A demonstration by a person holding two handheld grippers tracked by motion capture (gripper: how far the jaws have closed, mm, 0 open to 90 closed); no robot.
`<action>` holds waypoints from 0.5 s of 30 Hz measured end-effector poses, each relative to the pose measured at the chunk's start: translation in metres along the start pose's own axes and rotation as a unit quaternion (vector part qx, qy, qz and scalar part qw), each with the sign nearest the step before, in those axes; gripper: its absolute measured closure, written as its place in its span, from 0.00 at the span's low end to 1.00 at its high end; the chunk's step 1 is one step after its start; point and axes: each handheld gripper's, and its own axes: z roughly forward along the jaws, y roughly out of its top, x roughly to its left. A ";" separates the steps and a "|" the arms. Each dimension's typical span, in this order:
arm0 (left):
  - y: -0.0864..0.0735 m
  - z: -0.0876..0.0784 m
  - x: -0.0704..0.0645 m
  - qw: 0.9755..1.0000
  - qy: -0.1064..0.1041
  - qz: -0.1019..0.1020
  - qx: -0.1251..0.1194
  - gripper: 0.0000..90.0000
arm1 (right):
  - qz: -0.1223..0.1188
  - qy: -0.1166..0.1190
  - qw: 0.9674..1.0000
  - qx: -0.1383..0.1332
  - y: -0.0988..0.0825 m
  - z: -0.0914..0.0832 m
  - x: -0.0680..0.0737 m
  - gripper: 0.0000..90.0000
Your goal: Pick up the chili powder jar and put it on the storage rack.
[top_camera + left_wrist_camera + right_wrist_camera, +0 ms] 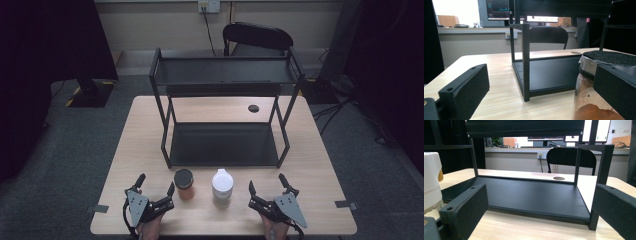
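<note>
1. Your left tool [156, 188] rested at the near edge of the table [125, 150] with its jaws apart. One jaw tip lay just beside the dark-lidded jar [184, 184]. The left gripper view showed that jar [596, 100] close against the inner side of the right-hand jaw, though whether it touched could not be told. The tool was not clamped on anything.

2. Your right tool [268, 186] sat at the matching spot on the other side, jaws likewise spread and empty. This open, symmetrical rest suggested a starting pose, each tool set nearest the container it would most easily take.

3. The dark-lidded jar stood upright between the tools, toward your left. Its brown powder filling showed through the clear wall in the left gripper view.

4. The white-capped bottle [222, 185] stood upright just beside the jar, toward your right. In the right gripper view this bottle [431, 187] lay outside the left-hand jaw, not between the jaws.

5. The black two-tier rack [225, 117] stood behind both containers, its open front toward you. Its lower shelf [524, 195] was bare, which probably made it the intended destination.

6. A black chair [257, 37] stood beyond the table's far edge.
</note>
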 end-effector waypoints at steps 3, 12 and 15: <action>0.000 0.000 0.000 1.000 0.000 0.000 0.000 0.00 | 0.000 0.000 1.000 0.000 0.000 0.000 0.000 0.00; 0.000 0.000 -0.003 1.000 0.008 0.002 -0.001 0.00 | 0.000 -0.001 1.000 0.000 0.000 0.000 0.000 0.00; -0.001 0.000 -0.003 1.000 0.008 -0.002 -0.005 0.00 | 0.000 -0.001 1.000 0.000 0.000 0.000 0.000 0.00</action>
